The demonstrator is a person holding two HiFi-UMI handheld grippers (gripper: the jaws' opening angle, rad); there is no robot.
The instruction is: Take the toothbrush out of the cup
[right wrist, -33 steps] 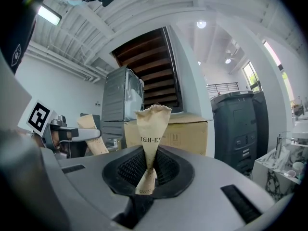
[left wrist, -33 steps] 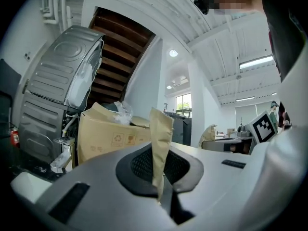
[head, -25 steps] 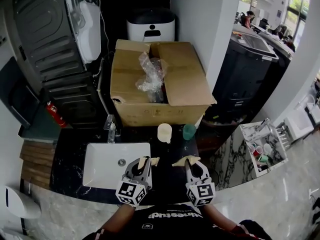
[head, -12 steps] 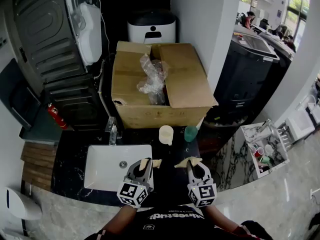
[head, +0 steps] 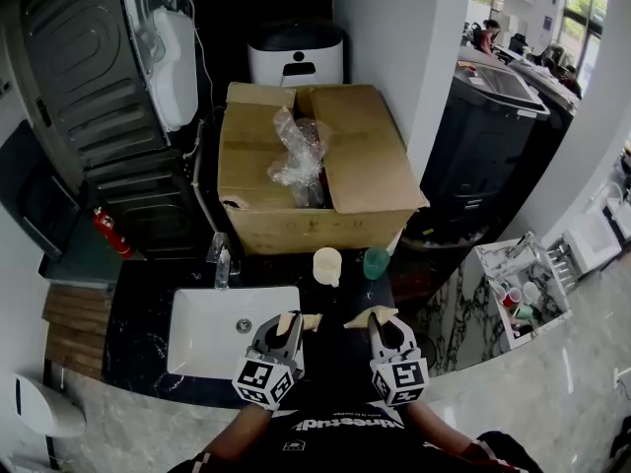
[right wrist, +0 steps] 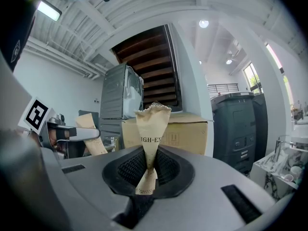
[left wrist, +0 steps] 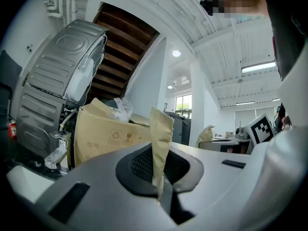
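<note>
Two cups stand on the dark counter point(head: 340, 348) in front of a cardboard box: a cream cup point(head: 326, 264) and, to its right, a green cup point(head: 375, 261). At this size I cannot make out a toothbrush in either one. Nearer to me, side by side over the counter's front part, are my left gripper point(head: 296, 320) and my right gripper point(head: 360, 318). Both point towards the cups and stay short of them. The left gripper point(left wrist: 161, 129) has its tan-wrapped tips pressed flat together. The right gripper point(right wrist: 151, 124) also has its tan tips closed on each other, with nothing between them.
A white sink point(head: 197, 338) with a chrome tap point(head: 219, 251) lies left of the grippers. The open cardboard box point(head: 365, 166), with clear plastic inside, fills the space behind the cups. A white rack of small items point(head: 518, 289) stands lower right, and dark appliances stand to both sides.
</note>
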